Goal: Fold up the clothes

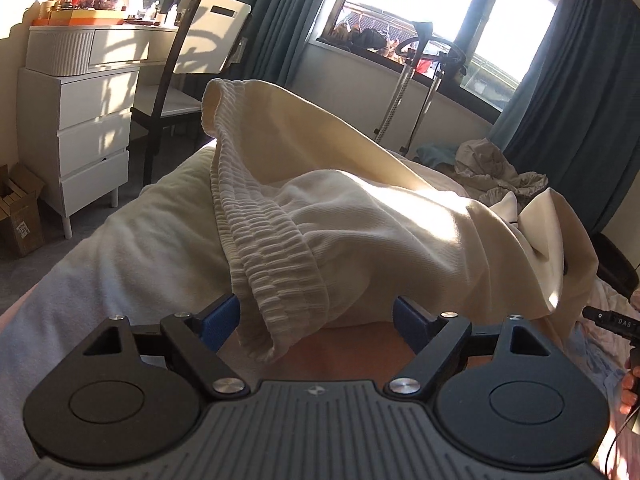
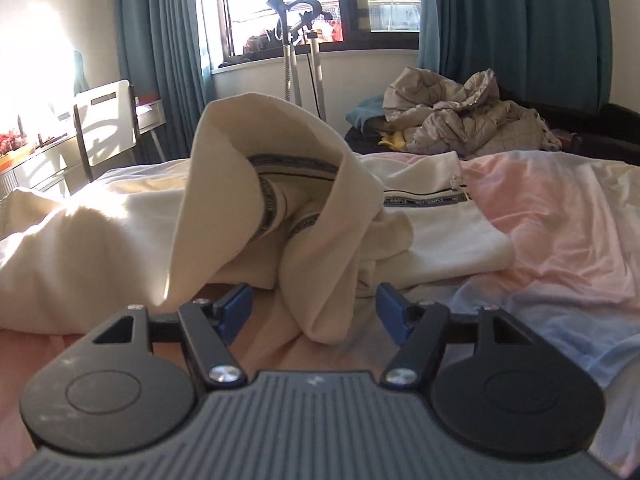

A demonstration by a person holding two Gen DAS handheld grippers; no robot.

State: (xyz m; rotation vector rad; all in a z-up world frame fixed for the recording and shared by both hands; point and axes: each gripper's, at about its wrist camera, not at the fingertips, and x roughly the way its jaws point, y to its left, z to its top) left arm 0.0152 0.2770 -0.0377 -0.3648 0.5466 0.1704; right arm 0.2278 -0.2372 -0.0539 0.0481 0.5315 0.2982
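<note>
Left wrist view looks across a bed (image 1: 132, 236) covered in pale, rumpled bedding, with sunlight falling in patches. On it lies a cream garment (image 1: 360, 216) with a ribbed elastic waistband (image 1: 256, 240) that curls up at the far end and droops down between the fingers of the left gripper (image 1: 316, 320). The blue pads stand wide apart; the band hangs just beside the left pad, and I cannot tell whether it touches it. Beyond the bed stand a white chest of drawers (image 1: 80, 120) with clutter on top, a dark-framed chair (image 1: 188, 64), teal curtains (image 1: 560, 80) and a bright window (image 1: 420, 12). A cardboard box (image 1: 18, 216) sits on the grey floor at left.

Right wrist view shows the same cream garment (image 2: 260, 200) heaped and folded over on itself, a dark printed trim showing inside the fold. A lobe of the cloth hangs between the spread fingers of the right gripper (image 2: 314, 308), and neither pad presses on it. The sheet (image 2: 552, 224) on this side is pink and pale blue. A crumpled grey-beige quilt (image 2: 468, 116) lies farther back, near a metal stand (image 2: 300, 48) by the window.
</note>
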